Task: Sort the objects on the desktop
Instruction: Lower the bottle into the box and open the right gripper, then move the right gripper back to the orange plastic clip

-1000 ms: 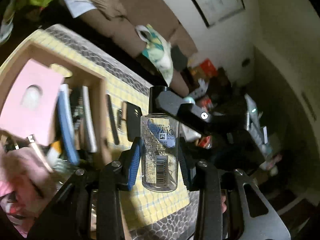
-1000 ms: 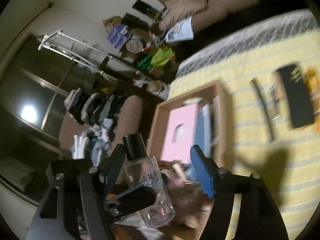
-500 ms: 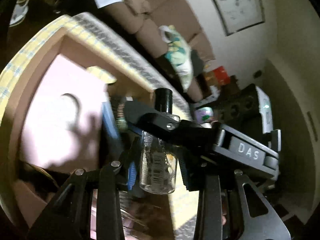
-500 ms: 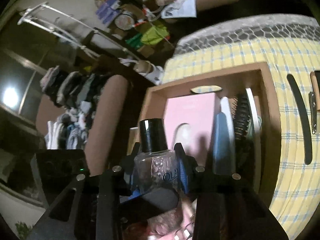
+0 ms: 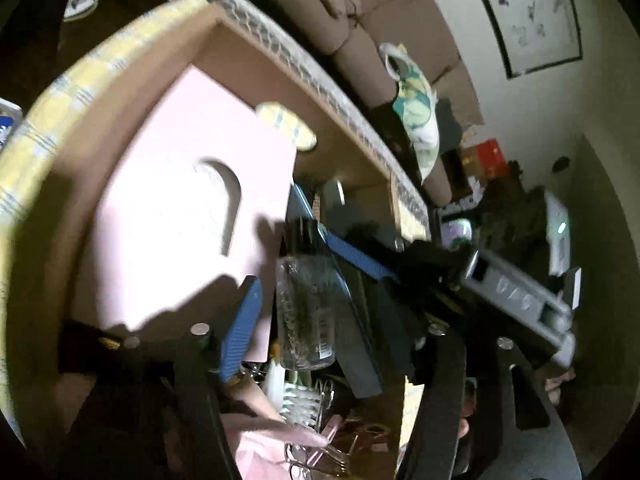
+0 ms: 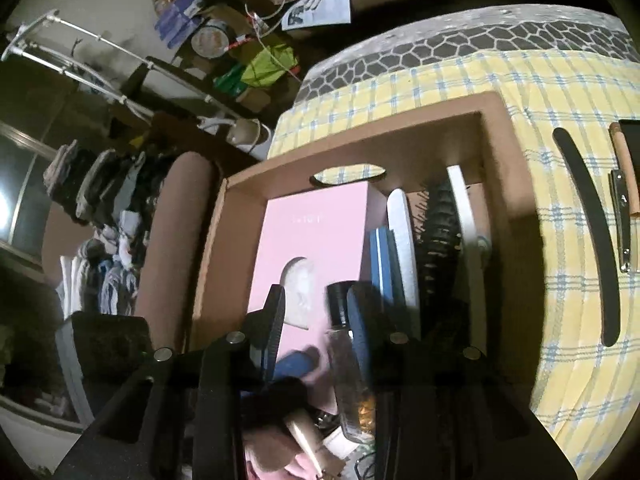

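Over the cardboard box (image 5: 224, 36), a clear glass bottle (image 5: 306, 312) with a black cap hangs upright. It looks hard, slick and breakable, so I judge the straight body the safest hold. The left claw (image 5: 316, 316) is opening, its pads clear of the glass. The right claw (image 6: 316, 324) has one pad against the bottle's neck; whether it clamps, I cannot tell. A pink card (image 6: 316, 232) lies beneath.

No legible text or labels anywhere.
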